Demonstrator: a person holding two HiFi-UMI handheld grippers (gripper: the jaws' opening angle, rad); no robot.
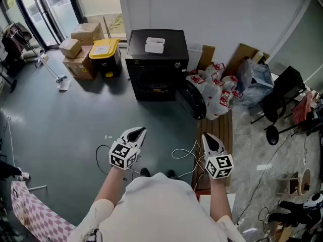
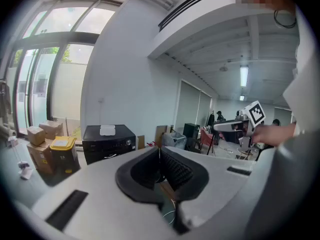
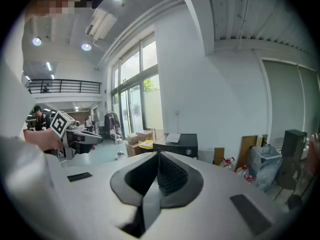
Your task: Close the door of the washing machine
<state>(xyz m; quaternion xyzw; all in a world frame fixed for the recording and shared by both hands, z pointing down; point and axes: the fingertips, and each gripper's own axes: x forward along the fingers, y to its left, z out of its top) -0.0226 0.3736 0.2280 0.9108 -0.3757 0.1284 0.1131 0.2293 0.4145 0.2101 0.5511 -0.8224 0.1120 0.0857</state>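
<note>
Jaws pressed together and empty on both: left gripper (image 1: pixel 135 133), right gripper (image 1: pixel 212 142), side by side, well short of the washer.
Cardboard boxes (image 1: pixel 81 44) and yellow-lidded bin (image 1: pixel 105 50) at floor's far left; black washing machine (image 1: pixel 156 59) at far edge against the wall, door (image 1: pixel 194 101) hanging open on its right, red-white bags (image 1: pixel 218 91) just beside.

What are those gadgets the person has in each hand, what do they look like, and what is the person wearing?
Each hand carries a pale grey, beak-shaped tool: the left gripper and the right gripper. Both taper to a point, are lined inside with black ribbed pads, and bear a white cube printed with black square markers. The person wears a white short-sleeved top.
</note>
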